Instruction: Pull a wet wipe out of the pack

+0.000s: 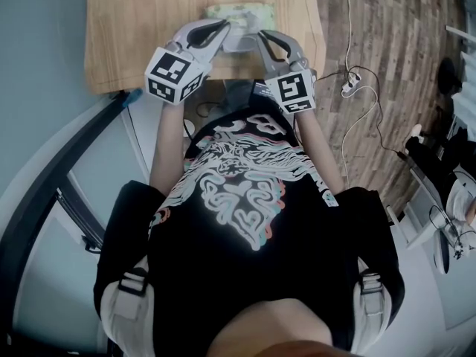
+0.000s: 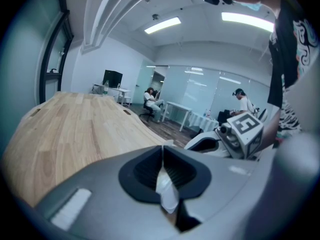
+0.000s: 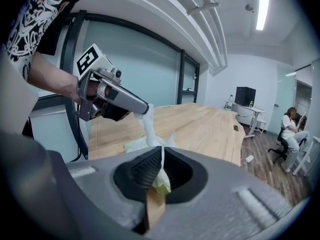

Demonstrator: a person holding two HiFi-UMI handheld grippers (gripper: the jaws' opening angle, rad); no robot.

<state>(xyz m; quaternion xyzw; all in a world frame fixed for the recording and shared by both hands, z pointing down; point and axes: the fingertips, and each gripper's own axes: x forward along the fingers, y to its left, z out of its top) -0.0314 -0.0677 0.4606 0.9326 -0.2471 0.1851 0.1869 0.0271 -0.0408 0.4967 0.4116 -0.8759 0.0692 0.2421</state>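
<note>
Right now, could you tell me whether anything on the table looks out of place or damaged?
Nothing looks spilled or damaged. The only odd shape is the wet wipe, drawn up in a twisted strand from the pack to the left gripper, while the right gripper pinches the pack's edge.

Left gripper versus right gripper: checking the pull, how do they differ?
The left gripper pinches the white wet wipe; the right gripper pinches the edge of the pale green pack. The left gripper sits above the pack, the wipe stretched up to it; the right gripper is level with the pack. Both are shut.
</note>
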